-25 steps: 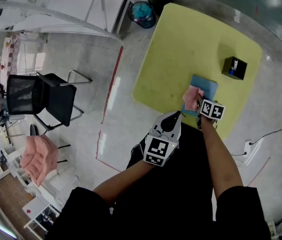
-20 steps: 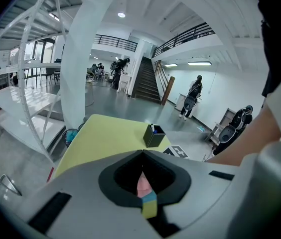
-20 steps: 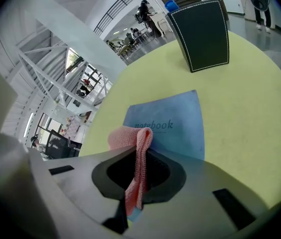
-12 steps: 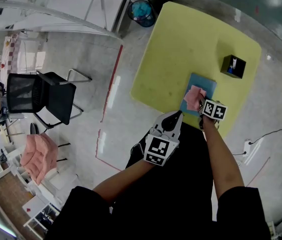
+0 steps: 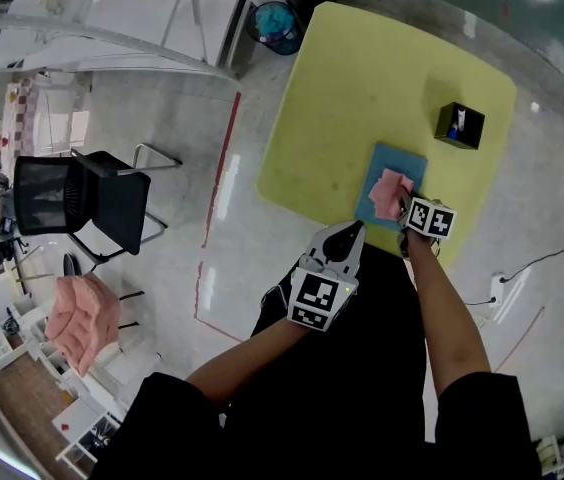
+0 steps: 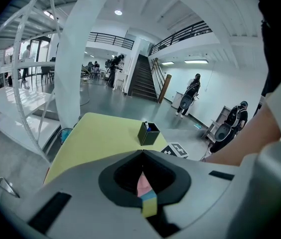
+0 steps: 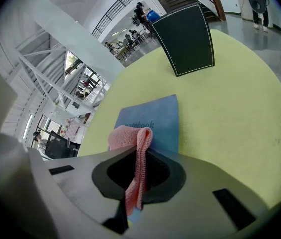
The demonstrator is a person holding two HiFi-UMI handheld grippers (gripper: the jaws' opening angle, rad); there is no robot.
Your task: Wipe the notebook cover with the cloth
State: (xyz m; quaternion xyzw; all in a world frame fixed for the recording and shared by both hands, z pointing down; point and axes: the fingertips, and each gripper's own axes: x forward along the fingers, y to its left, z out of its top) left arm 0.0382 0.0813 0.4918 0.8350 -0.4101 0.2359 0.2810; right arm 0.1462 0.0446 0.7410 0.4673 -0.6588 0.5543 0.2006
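Note:
A blue notebook (image 5: 398, 160) lies flat near the front edge of the yellow table (image 5: 362, 78). A pink cloth (image 5: 390, 192) rests bunched on its cover. My right gripper (image 5: 406, 208) is shut on the cloth, low over the notebook's near part. In the right gripper view the cloth (image 7: 135, 148) hangs folded between the jaws, with the notebook (image 7: 158, 118) just beyond. My left gripper (image 5: 352, 232) is shut and holds nothing, off the table's near edge beside the person's body. Its own view shows the jaws of the left gripper (image 6: 142, 152) closed.
A black pen holder (image 5: 459, 125) stands on the table right of and beyond the notebook, also the pen holder (image 7: 185, 39) ahead of the right gripper. A black chair (image 5: 87, 196) and a blue bin (image 5: 279, 23) stand on the floor to the left.
My right gripper has slid the cloth a little farther onto the notebook cover. The left gripper stays where it was.

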